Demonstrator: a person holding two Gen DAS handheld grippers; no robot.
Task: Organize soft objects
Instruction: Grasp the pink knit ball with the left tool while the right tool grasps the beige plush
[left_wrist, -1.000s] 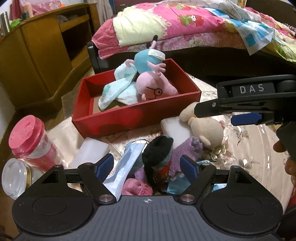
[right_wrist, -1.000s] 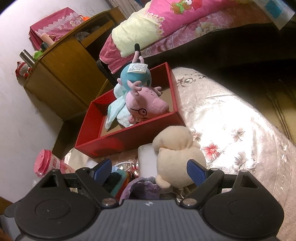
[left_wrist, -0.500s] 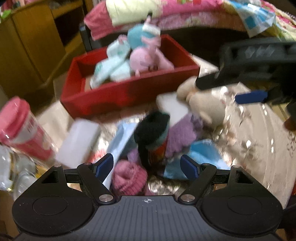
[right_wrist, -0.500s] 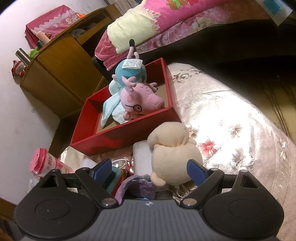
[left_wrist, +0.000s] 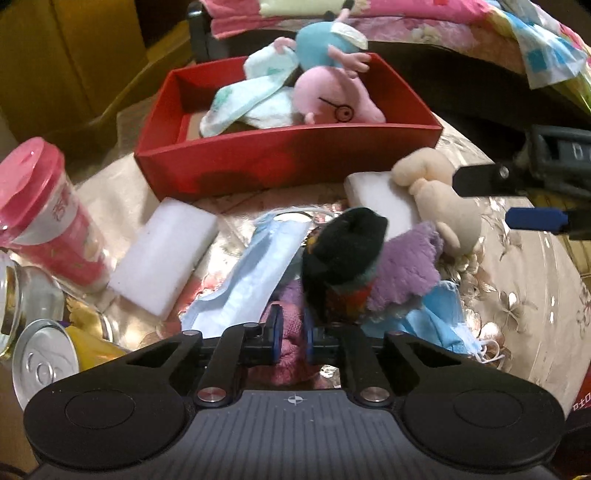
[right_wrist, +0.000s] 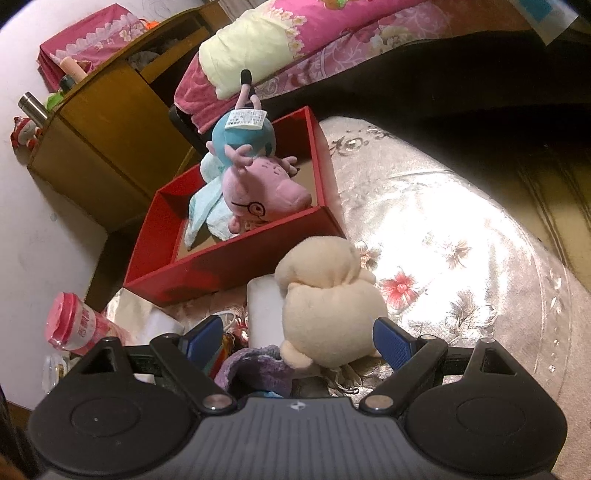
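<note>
A red box (left_wrist: 295, 162) (right_wrist: 236, 266) holds a pink pig plush (left_wrist: 332, 103) (right_wrist: 258, 192) and pale cloths (left_wrist: 243, 99). In front lies a pile: pink knit item (left_wrist: 291, 343), black sock (left_wrist: 343, 247), purple cloth (left_wrist: 406, 266) (right_wrist: 255, 369), blue masks (left_wrist: 251, 280), cream plush (left_wrist: 439, 206) (right_wrist: 328, 302). My left gripper (left_wrist: 291, 336) is shut on the pink knit item. My right gripper (right_wrist: 299, 339) (left_wrist: 517, 199) is open, with its fingers on either side of the cream plush.
White foam blocks (left_wrist: 162, 254) (right_wrist: 264, 314), a pink-lidded jar (left_wrist: 40, 221) (right_wrist: 74, 328), a metal can (left_wrist: 48, 362) and a glass jar (left_wrist: 22, 306) stand at the left. A wooden cabinet (right_wrist: 110, 147) and a bed (right_wrist: 332, 44) lie behind the flowered tablecloth (right_wrist: 461, 258).
My left gripper has moved down and forward into the pile and closed on the pink knit item. My right gripper has shifted slightly nearer the cream plush and stays open.
</note>
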